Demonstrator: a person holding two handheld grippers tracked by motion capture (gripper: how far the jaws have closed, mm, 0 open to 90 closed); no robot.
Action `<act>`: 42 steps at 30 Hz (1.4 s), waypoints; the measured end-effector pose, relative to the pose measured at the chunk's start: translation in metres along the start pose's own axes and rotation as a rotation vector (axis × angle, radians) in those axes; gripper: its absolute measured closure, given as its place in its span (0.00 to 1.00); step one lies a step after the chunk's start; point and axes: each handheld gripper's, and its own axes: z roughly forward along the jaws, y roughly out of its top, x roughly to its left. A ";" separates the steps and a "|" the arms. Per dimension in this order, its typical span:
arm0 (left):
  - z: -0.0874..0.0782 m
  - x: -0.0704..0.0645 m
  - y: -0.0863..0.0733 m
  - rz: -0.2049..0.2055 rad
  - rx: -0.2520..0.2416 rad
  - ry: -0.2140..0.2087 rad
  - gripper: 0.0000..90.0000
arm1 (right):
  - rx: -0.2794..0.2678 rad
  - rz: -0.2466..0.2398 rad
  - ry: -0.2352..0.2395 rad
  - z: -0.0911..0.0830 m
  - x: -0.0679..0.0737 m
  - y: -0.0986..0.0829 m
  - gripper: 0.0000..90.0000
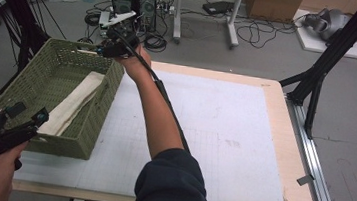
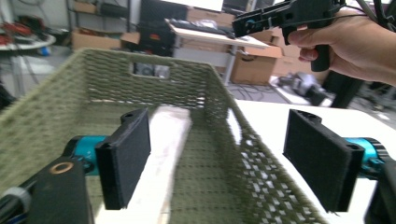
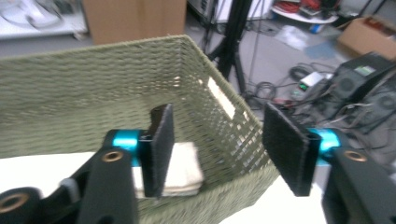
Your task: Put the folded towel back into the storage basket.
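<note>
Hard to read from the high view: the right gripper [image 1: 105, 48] sits far off at the back of the table, dark against a tangle of cables and computer towers on the floor, and its jaw tips blur into the far rim of the green woven basket [image 1: 32, 77]. The left gripper [image 1: 27, 119] is cut by the frame's lower left corner, most of its body lost at the edge. The folded cream cloth [image 1: 73, 102] runs the length of the basket's floor, its near end tucked under the left gripper's tips.

The gripper views clear things up. In the right gripper view the right gripper [image 3: 217, 147] has its jaws spread wide, nothing between the pads, straddling a wall of the basket [image 3: 84, 93] near a corner; one jaw hangs inside over the end of the cloth [image 3: 184, 170], the other outside. Whether either pad touches the weave, I cannot tell.

In the left gripper view the left gripper [image 2: 217, 161] is likewise wide open and holding nothing. One jaw sits inside the basket [image 2: 187, 88] right over the cloth [image 2: 166, 154], the other outside over the white table mat [image 2: 336, 123], the basket's side wall running up between them. Beyond the far rim, the person's hand [image 2: 359, 46] grips the right gripper [image 2: 243, 23], blurred.
</note>
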 end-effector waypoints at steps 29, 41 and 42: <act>0.058 -0.101 -0.008 0.092 0.093 -0.432 0.20 | 0.011 0.102 -0.107 -0.201 -0.023 -0.108 0.21; 0.086 -0.143 -0.030 0.177 0.073 -0.604 0.24 | -0.014 0.163 -0.236 -0.290 -0.011 -0.195 0.20; 0.088 -0.146 -0.033 0.179 0.076 -0.616 0.24 | -0.018 0.166 -0.243 -0.296 -0.010 -0.203 0.20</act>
